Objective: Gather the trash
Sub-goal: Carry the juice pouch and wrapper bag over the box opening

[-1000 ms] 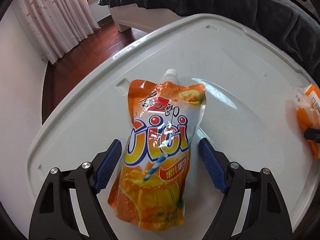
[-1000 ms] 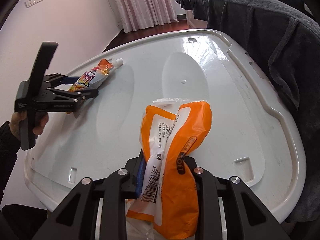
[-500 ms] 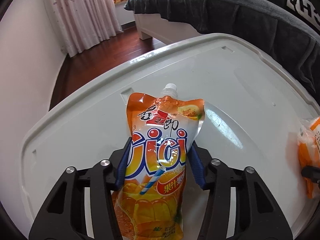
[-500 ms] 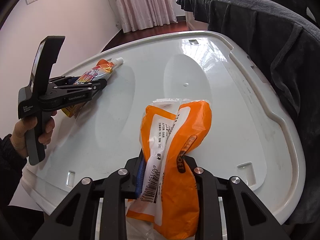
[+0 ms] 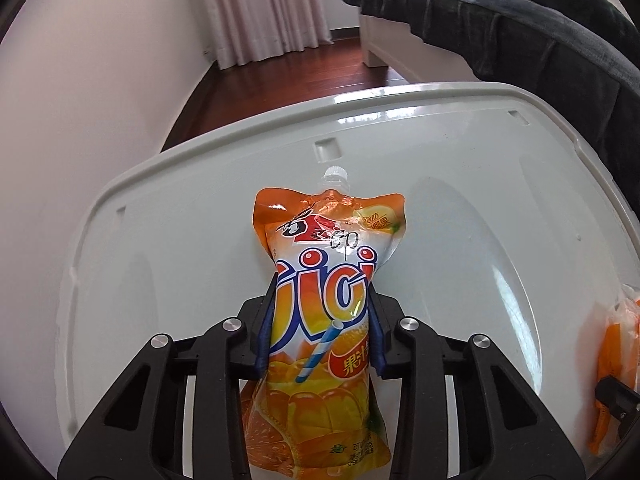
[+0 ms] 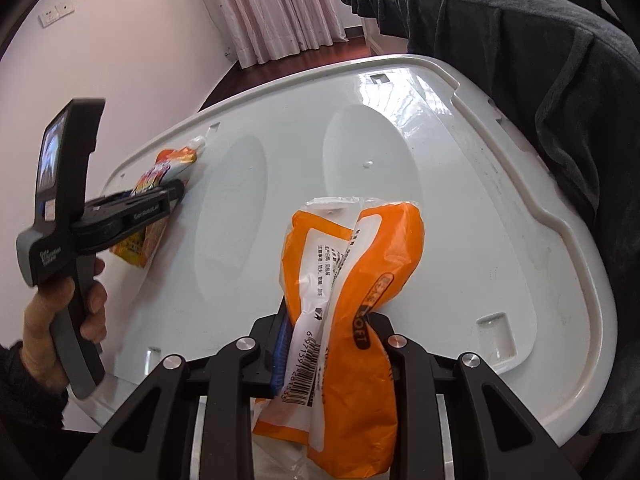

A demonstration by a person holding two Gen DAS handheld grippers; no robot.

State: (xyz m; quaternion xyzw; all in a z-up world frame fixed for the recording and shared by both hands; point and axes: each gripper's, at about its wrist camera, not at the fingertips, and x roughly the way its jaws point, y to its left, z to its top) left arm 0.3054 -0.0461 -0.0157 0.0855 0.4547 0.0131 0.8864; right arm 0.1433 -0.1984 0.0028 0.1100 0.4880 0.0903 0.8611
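Observation:
My left gripper (image 5: 320,324) is shut on an orange jelly drink pouch (image 5: 326,272) with a white cap, its blue pads squeezing the pouch's middle just above the white plastic lid (image 5: 460,208). The pouch also shows in the right wrist view (image 6: 154,184), held in the left gripper (image 6: 168,200). My right gripper (image 6: 336,344) is shut on a crumpled orange and white wrapper (image 6: 352,264), which rises over the lid (image 6: 280,168). The wrapper's edge shows in the left wrist view (image 5: 620,344).
Dark clothing (image 6: 520,60) is draped along the lid's far and right edges. A pink curtain (image 5: 260,4), a white wall (image 5: 80,100) and dark wood floor (image 5: 280,76) lie beyond. A white bed frame (image 5: 384,44) stands behind.
My left gripper closed on the drink pouch and has lifted and tilted it up from the lid. My right gripper has kept its hold on the wrapper, nearly still.

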